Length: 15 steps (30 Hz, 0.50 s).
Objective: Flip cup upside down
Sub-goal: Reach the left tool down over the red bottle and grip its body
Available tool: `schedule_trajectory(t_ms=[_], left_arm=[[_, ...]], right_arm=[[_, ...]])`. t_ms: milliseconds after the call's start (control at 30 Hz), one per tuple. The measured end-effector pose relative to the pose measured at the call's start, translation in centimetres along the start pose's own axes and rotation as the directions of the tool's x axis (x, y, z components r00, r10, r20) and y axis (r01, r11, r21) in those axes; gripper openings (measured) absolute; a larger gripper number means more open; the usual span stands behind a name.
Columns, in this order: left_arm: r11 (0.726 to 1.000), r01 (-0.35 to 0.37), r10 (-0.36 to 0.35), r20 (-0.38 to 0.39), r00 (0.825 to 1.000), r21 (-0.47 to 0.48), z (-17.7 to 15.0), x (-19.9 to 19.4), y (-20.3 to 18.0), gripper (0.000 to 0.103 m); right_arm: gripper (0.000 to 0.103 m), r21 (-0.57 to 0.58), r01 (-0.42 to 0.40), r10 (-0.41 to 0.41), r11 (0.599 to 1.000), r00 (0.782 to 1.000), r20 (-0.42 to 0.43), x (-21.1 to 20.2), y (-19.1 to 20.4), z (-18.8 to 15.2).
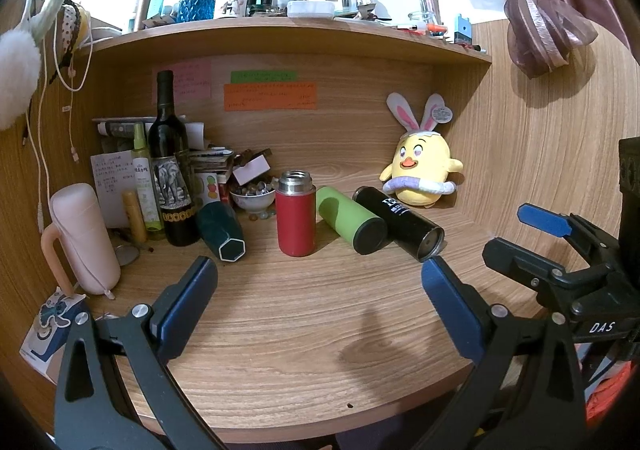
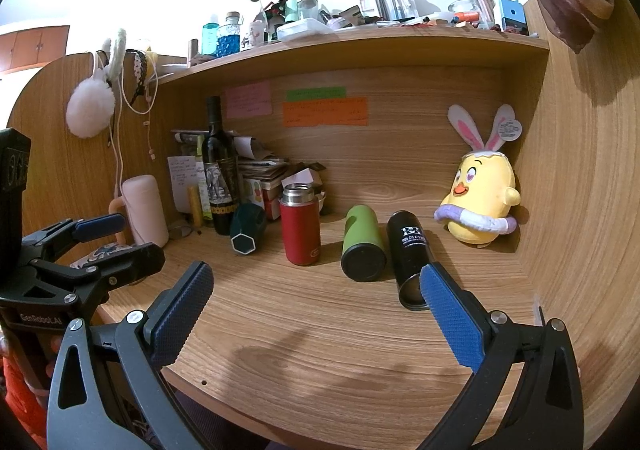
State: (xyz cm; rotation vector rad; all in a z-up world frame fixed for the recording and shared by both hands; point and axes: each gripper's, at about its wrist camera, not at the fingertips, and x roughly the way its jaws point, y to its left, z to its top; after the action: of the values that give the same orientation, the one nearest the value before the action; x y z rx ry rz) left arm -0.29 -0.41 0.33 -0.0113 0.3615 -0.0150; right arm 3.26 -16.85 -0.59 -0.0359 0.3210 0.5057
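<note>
Four cups sit in a row on the wooden desk. A red flask stands upright with its steel mouth up. A dark teal hexagonal cup, a green cup and a black cup lie on their sides. My left gripper is open and empty, in front of the cups. My right gripper is open and empty, its right fingertip overlapping the black cup's open mouth in the view.
A wine bottle, a pink case, a bowl of marbles and stacked papers crowd the back left. A yellow plush chick sits at the back right by the side wall. A cluttered shelf hangs overhead.
</note>
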Motion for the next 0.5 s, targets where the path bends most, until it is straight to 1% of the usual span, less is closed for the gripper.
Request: schedule_trajectory(t_ms=[133,300,400,500], left_arm=[[1.0,0.0,0.0,-0.004,1.0,0.002,0.0,0.2,-0.1,0.103],[1.0,-0.009,0.009,-0.032,0.999,0.002,0.7,2.7,0.1,0.103],[1.0,-0.003,0.002,-0.092,0.996,-0.01,1.8,6.1,0.9,0.103],[1.0,-0.012,0.009,-0.165,0.986,-0.013,2.8,10.1,1.7,0.103]], right_arm=[[0.103,-0.001,0.001,-0.001,1.0,1.0,-0.005,0.2,0.0,0.0],[0.103,0.008,0.004,-0.004,1.0,1.0,-0.021,1.8,-0.7,0.2],[0.103,0.021,0.009,-0.008,1.0,0.999,-0.041,3.1,-1.6,0.2],[0.103,0.036,0.016,-0.013,0.999,0.998,-0.067,4.7,-2.6,0.0]])
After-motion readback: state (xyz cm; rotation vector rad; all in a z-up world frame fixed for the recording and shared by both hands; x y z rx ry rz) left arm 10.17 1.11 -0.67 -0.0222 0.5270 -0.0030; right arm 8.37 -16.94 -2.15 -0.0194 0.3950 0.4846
